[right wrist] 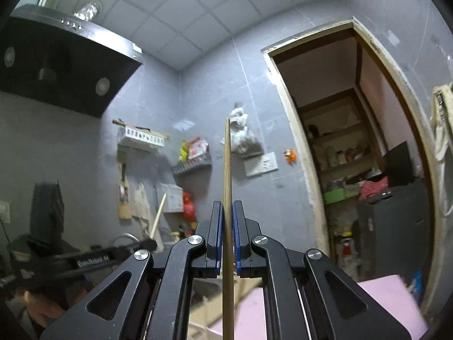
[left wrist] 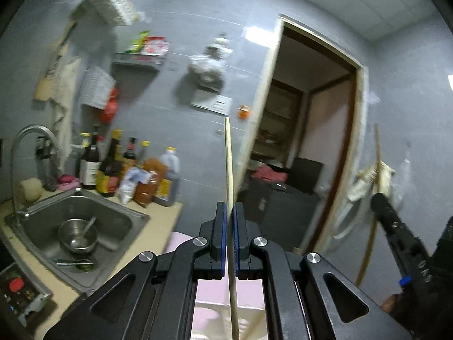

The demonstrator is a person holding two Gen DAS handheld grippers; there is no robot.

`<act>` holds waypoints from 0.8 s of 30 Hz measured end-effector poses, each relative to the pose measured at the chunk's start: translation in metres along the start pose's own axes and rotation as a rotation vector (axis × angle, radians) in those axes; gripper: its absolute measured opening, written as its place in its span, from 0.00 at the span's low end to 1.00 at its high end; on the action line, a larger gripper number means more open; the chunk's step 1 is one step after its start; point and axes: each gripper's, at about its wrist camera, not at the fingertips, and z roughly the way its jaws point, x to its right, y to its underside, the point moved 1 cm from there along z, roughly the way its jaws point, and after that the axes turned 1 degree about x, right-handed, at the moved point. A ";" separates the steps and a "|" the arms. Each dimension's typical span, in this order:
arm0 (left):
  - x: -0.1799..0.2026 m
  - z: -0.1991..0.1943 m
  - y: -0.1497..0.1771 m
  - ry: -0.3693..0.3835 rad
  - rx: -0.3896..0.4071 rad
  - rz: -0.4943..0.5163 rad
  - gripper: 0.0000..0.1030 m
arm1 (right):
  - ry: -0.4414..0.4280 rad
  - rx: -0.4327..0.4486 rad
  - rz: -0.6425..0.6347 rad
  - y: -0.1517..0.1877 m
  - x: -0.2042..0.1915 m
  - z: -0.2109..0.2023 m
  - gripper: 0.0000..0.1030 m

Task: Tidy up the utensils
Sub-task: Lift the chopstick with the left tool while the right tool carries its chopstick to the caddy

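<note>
Above the counter, sink w/ steel bowl is seen lower left. Left gripper is clamped on pale chopstick, held upright. Right gripper is clamped on darker chopstick, also upright.

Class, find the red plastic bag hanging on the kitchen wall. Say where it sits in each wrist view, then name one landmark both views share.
Left wrist view: the red plastic bag hangs left of centre, above the row of bottles by the sink.
Right wrist view: the bag is smaller, low and just left of centre, beside the right gripper's left finger.
Shared landmark: the doorway, on the right in both.
</note>
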 end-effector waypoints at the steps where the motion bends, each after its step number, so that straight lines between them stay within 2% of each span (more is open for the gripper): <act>1: -0.008 0.001 0.003 -0.024 0.007 -0.014 0.02 | -0.002 0.008 0.003 0.003 -0.002 0.006 0.04; 10: -0.052 0.022 0.032 -0.135 0.009 -0.060 0.02 | 0.046 -0.011 0.011 0.045 -0.008 0.038 0.04; 15: -0.055 0.028 0.041 -0.169 0.023 -0.049 0.02 | 0.083 -0.024 0.030 0.059 -0.003 0.048 0.04; 24: -0.056 0.036 0.069 -0.209 -0.017 -0.031 0.02 | 0.100 -0.079 0.022 0.078 0.001 0.052 0.04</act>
